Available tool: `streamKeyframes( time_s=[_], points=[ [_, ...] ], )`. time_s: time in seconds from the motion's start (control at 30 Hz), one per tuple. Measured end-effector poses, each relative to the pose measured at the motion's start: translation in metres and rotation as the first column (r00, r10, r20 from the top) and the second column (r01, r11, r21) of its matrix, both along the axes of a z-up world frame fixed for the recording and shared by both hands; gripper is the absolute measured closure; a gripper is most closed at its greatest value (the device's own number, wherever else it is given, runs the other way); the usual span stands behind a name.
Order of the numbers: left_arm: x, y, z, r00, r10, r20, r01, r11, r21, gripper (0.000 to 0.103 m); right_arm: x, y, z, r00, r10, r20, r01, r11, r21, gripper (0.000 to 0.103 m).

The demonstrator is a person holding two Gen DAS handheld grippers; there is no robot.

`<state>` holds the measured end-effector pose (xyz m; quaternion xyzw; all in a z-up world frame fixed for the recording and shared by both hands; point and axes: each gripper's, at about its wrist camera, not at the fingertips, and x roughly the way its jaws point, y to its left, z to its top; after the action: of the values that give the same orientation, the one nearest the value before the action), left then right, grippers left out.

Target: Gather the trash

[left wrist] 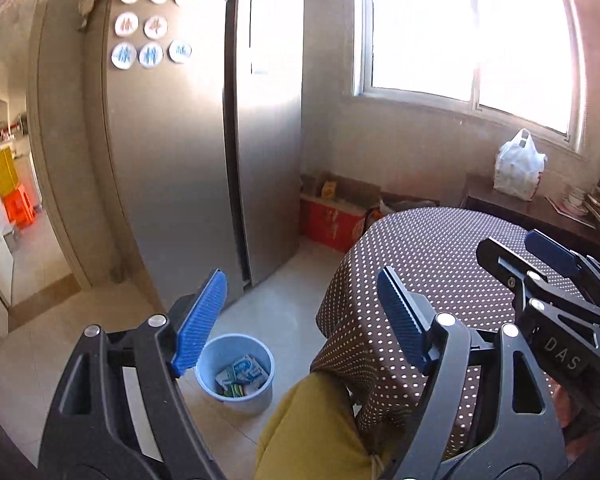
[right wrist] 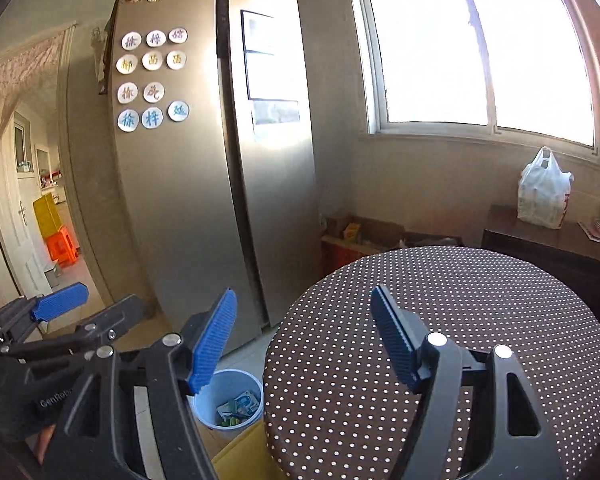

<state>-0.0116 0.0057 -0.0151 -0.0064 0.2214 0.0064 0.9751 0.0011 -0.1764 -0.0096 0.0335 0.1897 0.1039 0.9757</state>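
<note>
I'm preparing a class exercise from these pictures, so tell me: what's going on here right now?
A person holds two grippers over a round table with a dotted cloth. The left gripper and the right gripper are both open and hold nothing. On the floor between table and fridge stands a light blue bin that already contains some wrappers. No trash is visible on the tabletop, so the collecting looks largely done.

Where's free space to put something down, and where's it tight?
The round dotted table top is bare across its visible surface. Open floor lies between the fridge and the table. Tight spots: the bin at the table's foot, the boxes under the window, and the sideboard holding a bag.
</note>
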Motion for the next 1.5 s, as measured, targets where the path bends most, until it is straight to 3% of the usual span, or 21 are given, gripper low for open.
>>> streamKeyframes(
  time_s=[0.47,0.73,0.83,0.97,1.2,1.5],
  points=[
    [-0.052,-0.017,0.041,0.982,-0.032,0.186,0.027,0.999,0.032,0.024,-0.045,-0.015,0.034,0.991,-0.035,0.127,0.034,0.999,0.015,0.032],
    [-0.077,-0.019,0.07,0.961,-0.043,0.275,0.039,0.999,0.019,0.023,-0.059,-0.018,0.06,0.986,0.009,0.167,-0.018,0.998,0.053,0.031],
    [-0.088,-0.017,0.08,0.952,-0.006,0.307,-0.002,1.0,0.026,0.016,-0.072,-0.018,0.073,0.976,0.004,0.218,-0.014,0.999,0.045,0.028],
    [-0.107,-0.01,0.088,0.935,0.036,0.353,-0.048,0.999,0.024,0.016,-0.087,-0.016,0.083,0.962,0.018,0.272,-0.028,0.999,0.034,0.026],
    [-0.126,-0.001,0.08,0.937,0.057,0.344,-0.064,0.998,0.009,0.015,-0.105,-0.005,0.082,0.956,0.031,0.293,-0.035,0.999,0.006,0.024],
    [-0.117,0.016,0.047,0.965,0.075,0.253,-0.075,0.997,-0.012,0.015,-0.112,0.006,0.059,0.965,0.019,0.26,-0.017,1.0,-0.01,0.022]
  ],
)
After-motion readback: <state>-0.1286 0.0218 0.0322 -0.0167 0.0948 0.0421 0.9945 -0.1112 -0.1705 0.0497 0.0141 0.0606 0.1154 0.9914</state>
